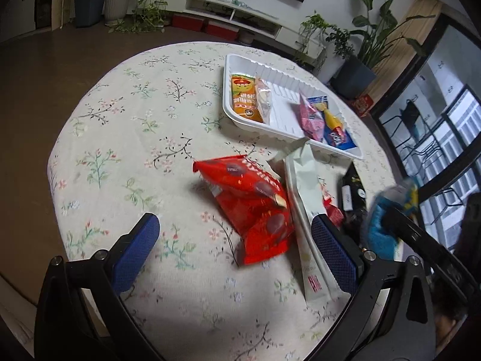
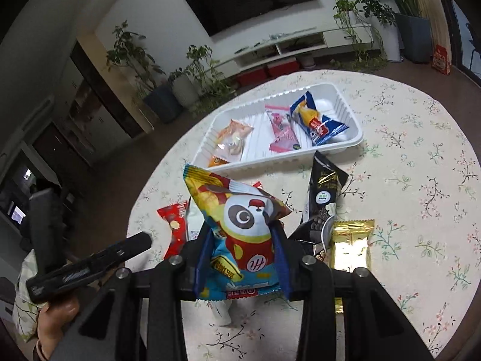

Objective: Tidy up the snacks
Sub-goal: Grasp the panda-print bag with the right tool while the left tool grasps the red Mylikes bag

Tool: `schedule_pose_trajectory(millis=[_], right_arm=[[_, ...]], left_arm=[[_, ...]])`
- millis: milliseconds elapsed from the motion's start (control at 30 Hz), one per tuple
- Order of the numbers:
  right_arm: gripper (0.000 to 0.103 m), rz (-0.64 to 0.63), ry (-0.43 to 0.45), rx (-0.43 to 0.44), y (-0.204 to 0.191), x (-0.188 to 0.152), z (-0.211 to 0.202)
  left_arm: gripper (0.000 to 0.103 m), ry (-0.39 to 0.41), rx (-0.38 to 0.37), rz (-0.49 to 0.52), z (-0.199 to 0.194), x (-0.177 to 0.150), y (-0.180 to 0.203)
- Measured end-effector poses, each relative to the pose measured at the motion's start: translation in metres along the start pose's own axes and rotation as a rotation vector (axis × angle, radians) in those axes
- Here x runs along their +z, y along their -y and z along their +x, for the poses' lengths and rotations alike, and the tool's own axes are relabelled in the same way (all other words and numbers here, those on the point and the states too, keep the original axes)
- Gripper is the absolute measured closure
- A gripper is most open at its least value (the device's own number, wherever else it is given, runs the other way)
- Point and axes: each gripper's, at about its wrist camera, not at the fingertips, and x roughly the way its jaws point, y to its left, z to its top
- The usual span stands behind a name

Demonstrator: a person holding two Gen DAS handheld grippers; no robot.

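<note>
- Left wrist view: the left gripper (image 1: 234,237) hangs over the round table (image 1: 126,138) with its blue fingers (image 1: 136,252) spread wide and nothing pinched.
- Between those fingers a red snack bag (image 1: 252,207) lies flat on the floral cloth, with a long white packet (image 1: 306,210) just beside it on the right and a black packet (image 1: 351,192) past that.
- The white tray (image 1: 237,60) sits toward the table's far edge, an orange packet (image 1: 245,97) at its left end, pink (image 1: 311,118) and blue (image 1: 338,137) packets at its right end.
- At the right edge the right gripper shows as a blur with something blue in it.
- Right wrist view: the right gripper (image 2: 243,252) is pinching a panda snack bag (image 2: 240,225), lifted clear of the cloth.
- Under it lie a small red packet (image 2: 174,225), a black packet (image 2: 324,192) and a gold packet (image 2: 351,246), all on the near side of the tray (image 2: 345,147).
- The tray itself holds a clear-wrapped snack (image 2: 233,140), a pink one (image 2: 281,134) and a blue one (image 2: 318,123).
</note>
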Motion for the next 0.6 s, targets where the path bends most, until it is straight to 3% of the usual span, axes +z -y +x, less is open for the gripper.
schedule_pose_trajectory(millis=[133, 267, 433, 600], right_arm=[[0.063, 0.002, -0.001, -0.005, 0.009, -0.004, -0.004], [0.063, 0.035, -0.002, 0.002, 0.021, -0.007, -0.004], [0.063, 0.038, 0.006, 0.018, 0.026, -0.008, -0.005], [0.063, 0.04, 0.008, 0.025, 0.026, -0.009, -0.004]], left_arm=[[0.002, -0.076, -0.019, -0.023, 0.022, 0.011, 0.003], [0.002, -0.116, 0.032, 0.0, 0.04, 0.009, 0.009], [0.002, -0.12, 0.073, -0.055, 0.05, 0.01, -0.009], [0.002, -0.11, 0.107, -0.015, 0.05, 0.019, 0.001]])
